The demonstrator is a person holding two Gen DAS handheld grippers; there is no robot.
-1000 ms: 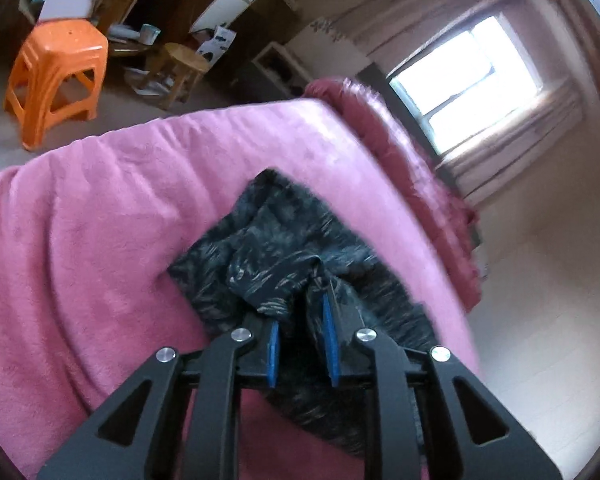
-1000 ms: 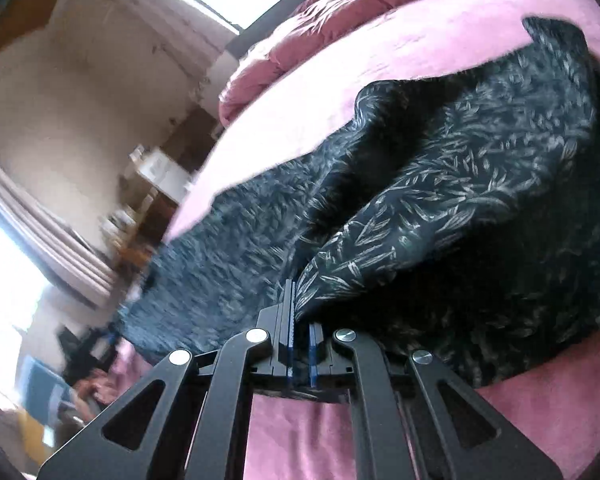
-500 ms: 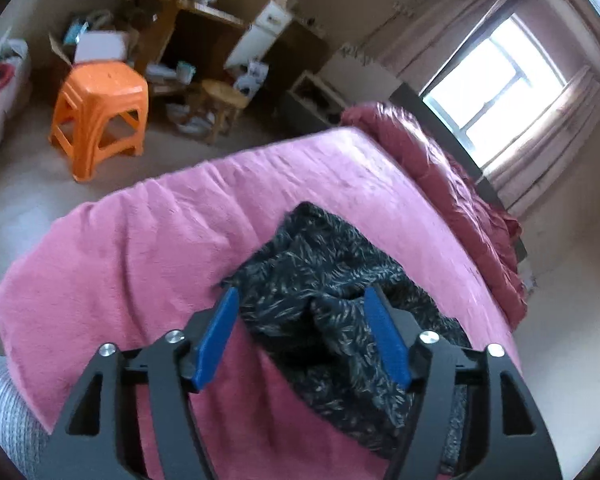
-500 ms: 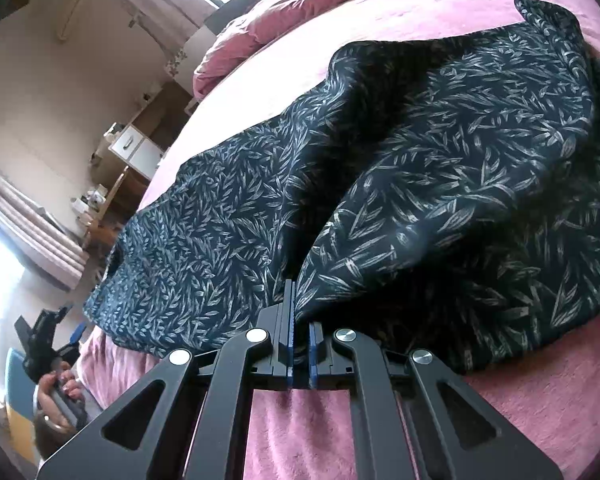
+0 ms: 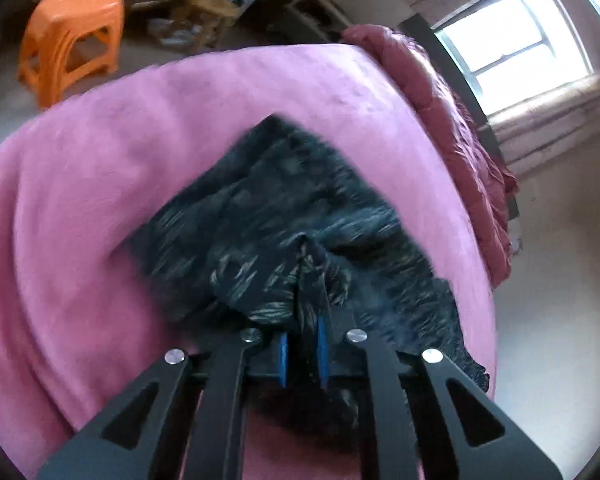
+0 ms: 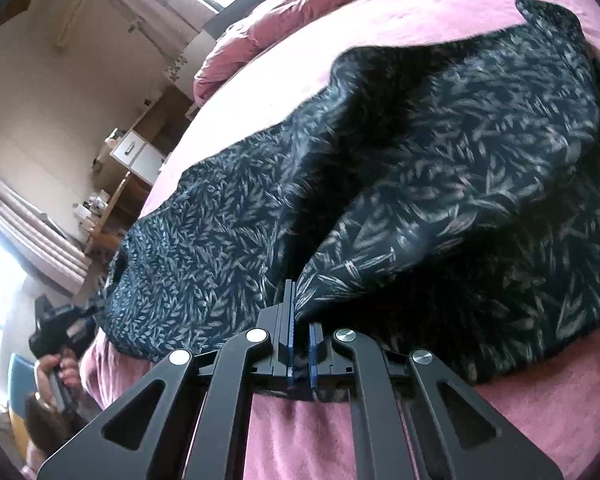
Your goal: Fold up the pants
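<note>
The dark leaf-print pants (image 5: 284,200) lie spread on the pink blanket (image 5: 100,184) of a bed. My left gripper (image 5: 302,344) is shut on a bunched fold of the pants at their near edge and lifts it slightly. In the right wrist view the pants (image 6: 440,168) fill the middle, raised in a ridge. My right gripper (image 6: 299,344) is shut on the pants' near edge. The other gripper (image 6: 54,328) shows far left, held by a hand.
An orange plastic stool (image 5: 72,36) and a small wooden stool (image 5: 208,4) stand on the floor beyond the bed. A dark red quilt (image 5: 460,128) lies along the bed's far side under a window (image 5: 512,36). A white cabinet (image 6: 136,152) stands by the wall.
My left gripper, open half a second ago, has closed on a fold of the pants. My right gripper has kept its hold and lifted the fabric higher.
</note>
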